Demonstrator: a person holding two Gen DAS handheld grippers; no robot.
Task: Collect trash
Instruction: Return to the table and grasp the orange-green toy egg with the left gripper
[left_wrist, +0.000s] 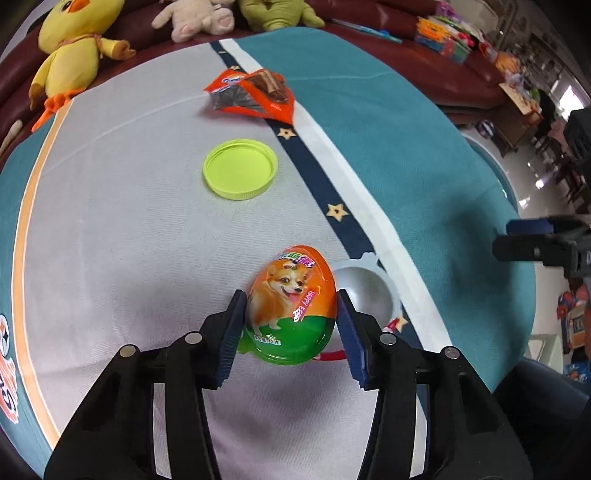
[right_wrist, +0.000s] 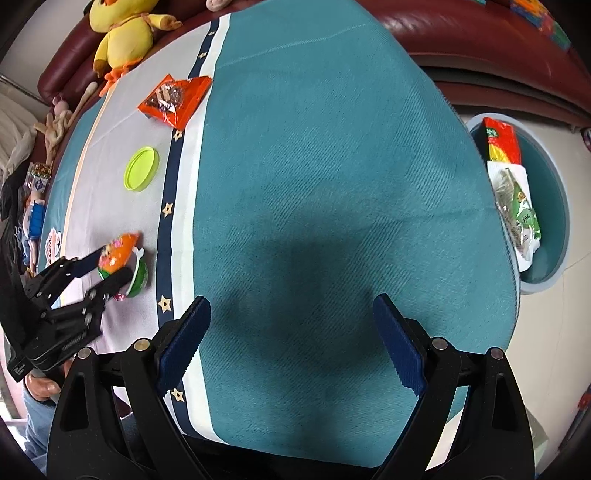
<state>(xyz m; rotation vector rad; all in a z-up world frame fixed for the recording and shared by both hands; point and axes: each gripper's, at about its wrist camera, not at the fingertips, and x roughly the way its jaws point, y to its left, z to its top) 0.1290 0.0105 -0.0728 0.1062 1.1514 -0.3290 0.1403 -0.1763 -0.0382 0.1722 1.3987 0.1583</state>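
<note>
Teal bin (right_wrist: 554, 229) holds snack wrappers (right_wrist: 511, 177); left tool (left_wrist: 291, 314) clamps the egg capsule (left_wrist: 291, 306), right tool (right_wrist: 291, 339) gapes.

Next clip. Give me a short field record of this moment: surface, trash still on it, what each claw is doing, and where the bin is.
surface: table under a teal and white cloth
left claw: pads on both sides of the egg-shaped toy package, closed on it
right claw: open, nothing between its pads, over bare teal cloth
trash on cloth: lime green lid, orange snack wrapper, white half-shell beside the egg
bin: teal round bin on the floor past the table edge, already holding wrappers
bystanders: yellow plush duck on the sofa
</note>
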